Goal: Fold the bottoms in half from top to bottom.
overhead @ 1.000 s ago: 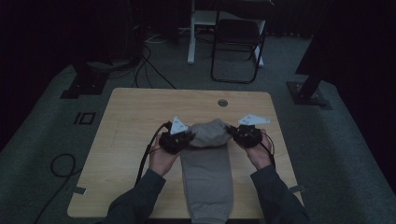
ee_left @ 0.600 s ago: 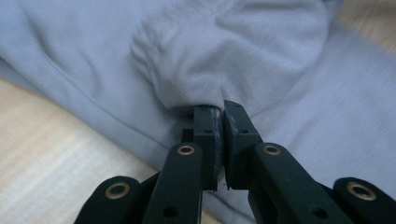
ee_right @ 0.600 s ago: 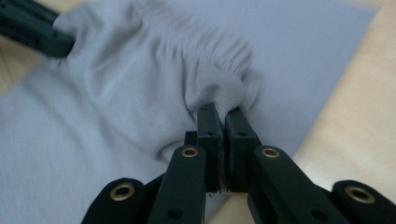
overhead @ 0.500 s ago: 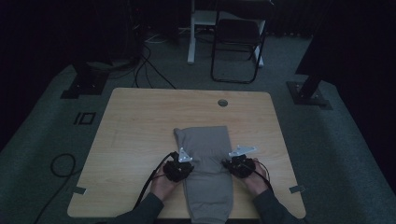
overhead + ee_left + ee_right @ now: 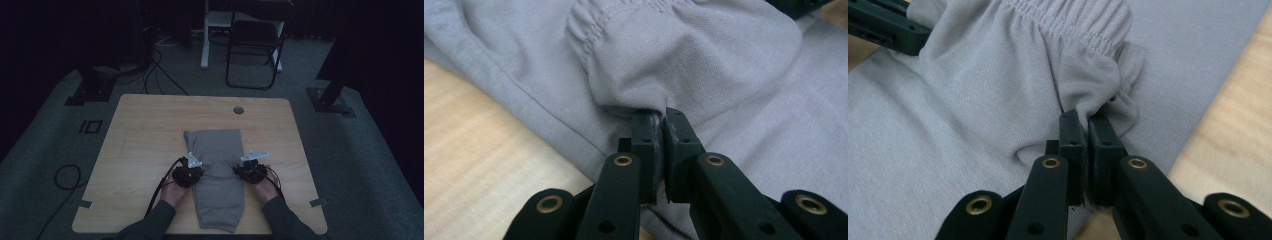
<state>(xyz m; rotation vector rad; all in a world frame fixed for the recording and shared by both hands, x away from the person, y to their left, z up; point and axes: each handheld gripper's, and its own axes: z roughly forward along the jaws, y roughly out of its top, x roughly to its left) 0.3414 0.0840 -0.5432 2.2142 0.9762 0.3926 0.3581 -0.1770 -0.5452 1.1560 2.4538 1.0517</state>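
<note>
Since the earlier frame I've brought both tools toward the counter's (image 5: pixel 150 130) near edge, folding the grey pants (image 5: pixel 216 150) over themselves at its middle. My left tool (image 5: pixel 656 120) and right tool (image 5: pixel 1083 122) are each clamped on waistband fabric.

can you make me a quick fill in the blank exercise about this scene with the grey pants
1. The left hand-held gripper and the right hand-held gripper are each shut on the elastic ____ of the grey sweatpants.
2. The sweatpants lie on a ____ table.
3. Beyond the table's far edge stands a black folding ____ on the carpet.
4. Near the table's far edge sits a small round ____ in the tabletop.

Missing words: waistband; wooden; chair; hole
</note>
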